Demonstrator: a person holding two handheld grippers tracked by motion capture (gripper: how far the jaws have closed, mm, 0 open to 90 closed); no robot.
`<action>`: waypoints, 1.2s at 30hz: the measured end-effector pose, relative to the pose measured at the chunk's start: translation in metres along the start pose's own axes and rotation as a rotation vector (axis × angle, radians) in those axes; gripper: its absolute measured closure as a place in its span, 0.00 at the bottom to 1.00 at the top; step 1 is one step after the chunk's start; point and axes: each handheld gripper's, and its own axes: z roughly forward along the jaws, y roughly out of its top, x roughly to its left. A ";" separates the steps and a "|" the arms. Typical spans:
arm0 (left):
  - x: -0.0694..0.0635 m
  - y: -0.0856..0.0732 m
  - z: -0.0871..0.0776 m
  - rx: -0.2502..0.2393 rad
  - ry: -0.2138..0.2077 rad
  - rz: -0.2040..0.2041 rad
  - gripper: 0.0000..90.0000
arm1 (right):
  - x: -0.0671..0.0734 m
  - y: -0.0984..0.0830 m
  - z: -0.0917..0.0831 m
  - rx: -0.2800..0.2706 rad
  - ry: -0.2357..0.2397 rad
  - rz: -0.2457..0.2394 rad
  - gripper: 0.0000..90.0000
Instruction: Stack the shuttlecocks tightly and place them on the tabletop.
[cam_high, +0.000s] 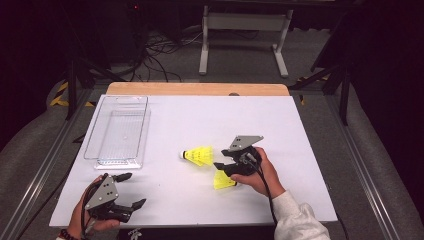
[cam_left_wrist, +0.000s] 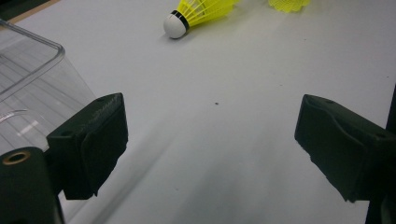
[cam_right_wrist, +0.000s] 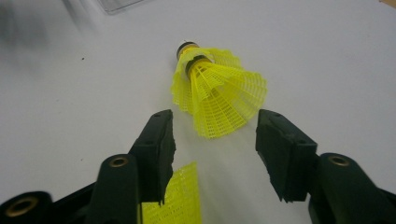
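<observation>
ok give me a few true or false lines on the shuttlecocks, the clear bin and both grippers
1. Two yellow shuttlecocks lie on the white table: the far shuttlecock and the near shuttlecock. True.
2. A shuttlecock already lies in the clear bin. False: nothing shows inside the bin; both lie on the table.
3. The right gripper is clamped on a shuttlecock. False: its jaws stand apart, with the far shuttlecock's skirt just ahead of them and no pad pressing on it.
4. The left gripper is open with bare table between its jaws. True.
5. The far shuttlecock stands upright on its cork. False: it lies on its side, white cork toward the bin.
</observation>
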 end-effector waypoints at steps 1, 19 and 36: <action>0.000 0.000 0.000 0.000 -0.001 0.000 0.12 | 0.000 0.000 -0.001 -0.002 -0.006 0.005 0.48; 0.000 0.001 0.000 0.001 -0.003 0.007 0.12 | 0.032 -0.005 -0.003 0.048 -0.079 0.034 0.36; 0.000 0.001 0.001 0.006 -0.001 0.009 0.12 | 0.032 -0.007 0.001 0.082 -0.089 0.039 0.76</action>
